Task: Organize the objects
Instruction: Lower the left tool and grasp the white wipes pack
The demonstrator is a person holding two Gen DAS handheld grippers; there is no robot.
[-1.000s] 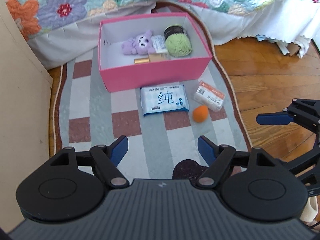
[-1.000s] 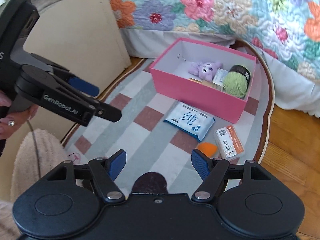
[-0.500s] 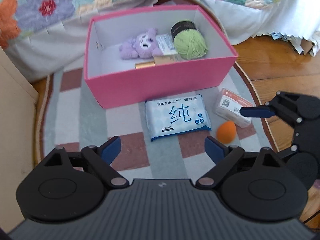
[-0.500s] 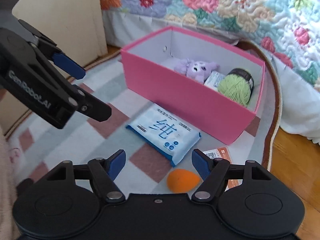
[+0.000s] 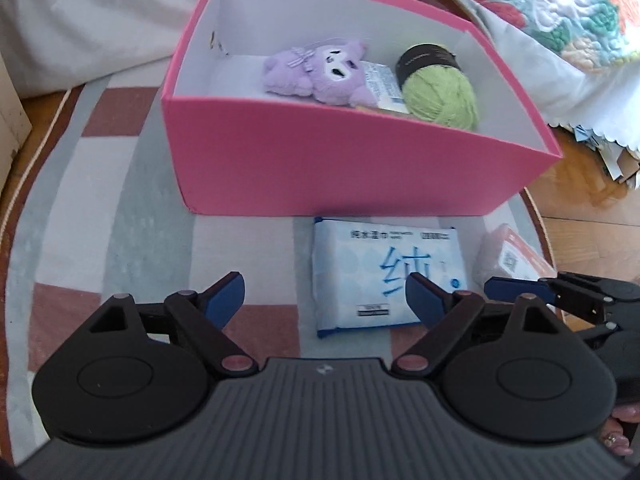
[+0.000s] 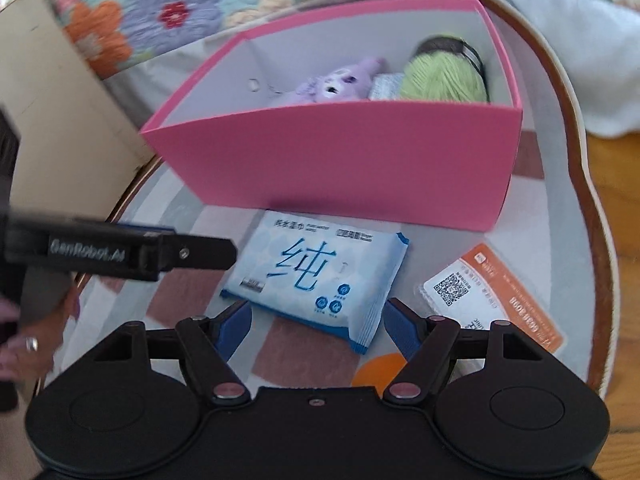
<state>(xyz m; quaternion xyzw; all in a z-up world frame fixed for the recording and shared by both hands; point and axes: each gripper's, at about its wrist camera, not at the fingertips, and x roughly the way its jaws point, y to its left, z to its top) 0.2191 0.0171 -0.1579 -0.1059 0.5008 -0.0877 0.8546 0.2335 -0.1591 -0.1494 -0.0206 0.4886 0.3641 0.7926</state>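
Observation:
A blue and white wipes pack (image 5: 372, 272) (image 6: 320, 272) lies flat on the rug in front of the pink box (image 5: 360, 168) (image 6: 360, 160). My left gripper (image 5: 324, 298) hovers over the pack's near left part. Its jaws are closing slowly but stand wide, pressing on nothing. My right gripper (image 6: 318, 320) is open, and its fingertips straddle the pack's near edge without touching it. An orange sponge (image 6: 376, 368) sits by the right finger. An orange and white packet (image 6: 492, 292) (image 5: 508, 256) lies to the right. The box holds a purple plush (image 5: 320, 72) and green yarn (image 5: 440, 96).
Everything rests on a checked oval rug (image 5: 120, 208) over a wooden floor (image 6: 616, 184). A floral quilt (image 6: 168, 12) hangs from the bed behind the box. A tan board (image 6: 52, 112) stands at the left. A ringed hand (image 6: 28, 344) holds the left gripper's handle.
Both grippers have sunk toward the rug and come in close over the wipes pack. The box now fills the upper half of both views. The left jaws widened.

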